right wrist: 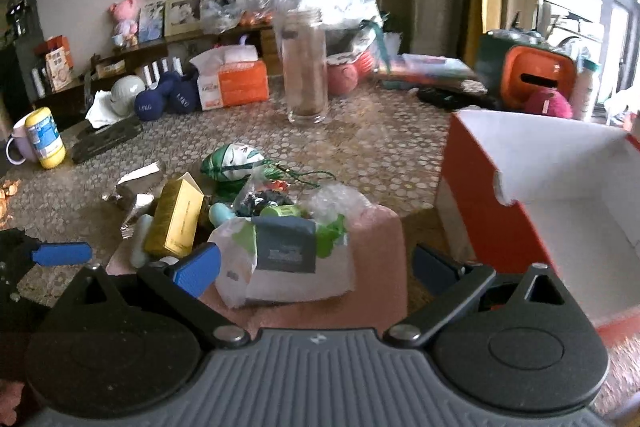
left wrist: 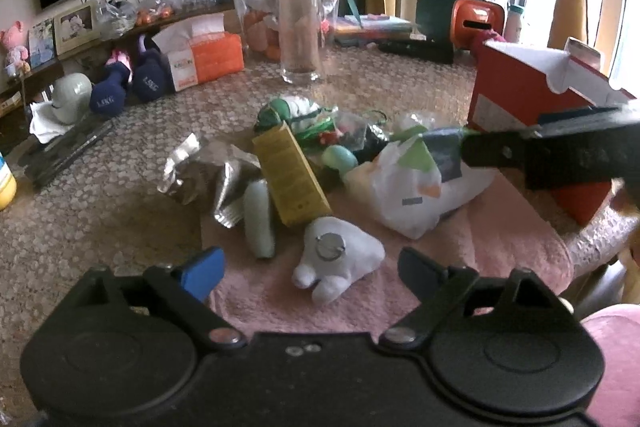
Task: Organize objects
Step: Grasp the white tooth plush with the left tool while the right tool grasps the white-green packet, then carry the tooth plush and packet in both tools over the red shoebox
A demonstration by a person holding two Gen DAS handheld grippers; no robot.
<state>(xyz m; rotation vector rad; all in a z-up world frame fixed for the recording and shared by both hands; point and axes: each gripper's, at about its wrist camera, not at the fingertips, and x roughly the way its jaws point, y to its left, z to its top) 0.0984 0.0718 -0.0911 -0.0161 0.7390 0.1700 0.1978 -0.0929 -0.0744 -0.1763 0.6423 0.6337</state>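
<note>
Clutter (left wrist: pixel 312 163) lies heaped at my twelve o'clock; red box (right wrist: pixel 532 187) gapes at two, presumably to receive it. Left gripper (left wrist: pixel 312 271) and right gripper (right wrist: pixel 320 263) both spread wide, nothing held.

Two wrist views, shared clutter pile (left wrist: pixel 304 167)

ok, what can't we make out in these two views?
- Red box: right wrist view shows only part of its white inside; the near wall and frame edge cut off the rest. In the left wrist view the right claw covers its front.
- Yellow carton: print too small and blurred in both views.
- Pile under the white bag: hidden in the right wrist view.
- Glass jar: contents blurred.
</note>
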